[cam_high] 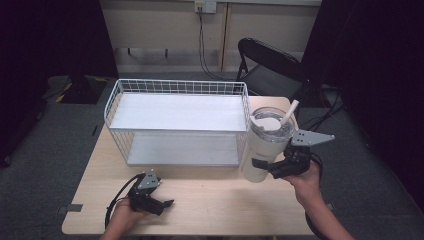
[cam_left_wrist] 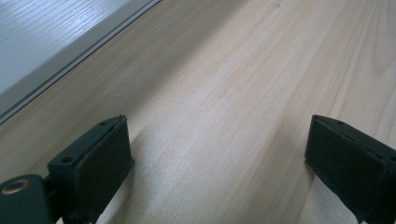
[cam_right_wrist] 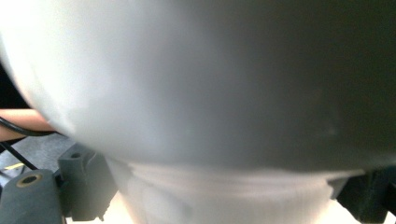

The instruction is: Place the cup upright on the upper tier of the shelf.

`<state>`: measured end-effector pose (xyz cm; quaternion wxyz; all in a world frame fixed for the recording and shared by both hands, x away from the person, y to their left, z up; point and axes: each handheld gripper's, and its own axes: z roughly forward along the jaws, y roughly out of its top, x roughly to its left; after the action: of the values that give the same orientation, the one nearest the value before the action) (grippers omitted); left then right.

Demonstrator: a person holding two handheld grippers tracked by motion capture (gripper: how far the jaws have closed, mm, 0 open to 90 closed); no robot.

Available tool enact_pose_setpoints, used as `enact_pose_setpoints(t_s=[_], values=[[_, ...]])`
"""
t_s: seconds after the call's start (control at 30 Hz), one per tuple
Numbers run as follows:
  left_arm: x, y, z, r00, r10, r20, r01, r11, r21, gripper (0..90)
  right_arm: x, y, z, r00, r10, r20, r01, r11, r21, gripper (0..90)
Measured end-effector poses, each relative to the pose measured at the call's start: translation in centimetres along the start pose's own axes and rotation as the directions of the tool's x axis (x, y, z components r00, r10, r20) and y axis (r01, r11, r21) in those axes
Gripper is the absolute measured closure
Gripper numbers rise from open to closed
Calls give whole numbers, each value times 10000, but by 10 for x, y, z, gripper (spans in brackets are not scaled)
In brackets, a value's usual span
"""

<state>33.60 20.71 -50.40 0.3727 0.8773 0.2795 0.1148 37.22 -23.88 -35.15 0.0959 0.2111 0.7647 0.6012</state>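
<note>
White lidded tumbler (cam_high: 263, 150) with straw, upright, clamped low in right tool (cam_high: 274, 167), just right of wire shelf rack (cam_high: 177, 112) (left tool (cam_high: 162, 202) agape, idle on tabletop (cam_high: 220, 200)).

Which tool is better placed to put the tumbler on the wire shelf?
The right tool, probably: it already grips the tumbler beside the wire shelf. The left tool is open over the table.

No legible text, label or number anywhere.
</note>
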Motion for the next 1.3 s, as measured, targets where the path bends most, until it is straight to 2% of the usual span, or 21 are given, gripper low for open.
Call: enact_pose_setpoints(t_s=[0.8, 1.3], values=[[0, 0, 0, 10000, 13, -6, -13, 10000, 1, 64, 6, 43, 18, 9996, -38, -295, 39, 10000, 37, 96], [0, 0, 0, 10000, 6, 3, -6, 10000, -5, 64, 10, 75, 32, 9989, -118, -446, 110, 9998, -181, 96]])
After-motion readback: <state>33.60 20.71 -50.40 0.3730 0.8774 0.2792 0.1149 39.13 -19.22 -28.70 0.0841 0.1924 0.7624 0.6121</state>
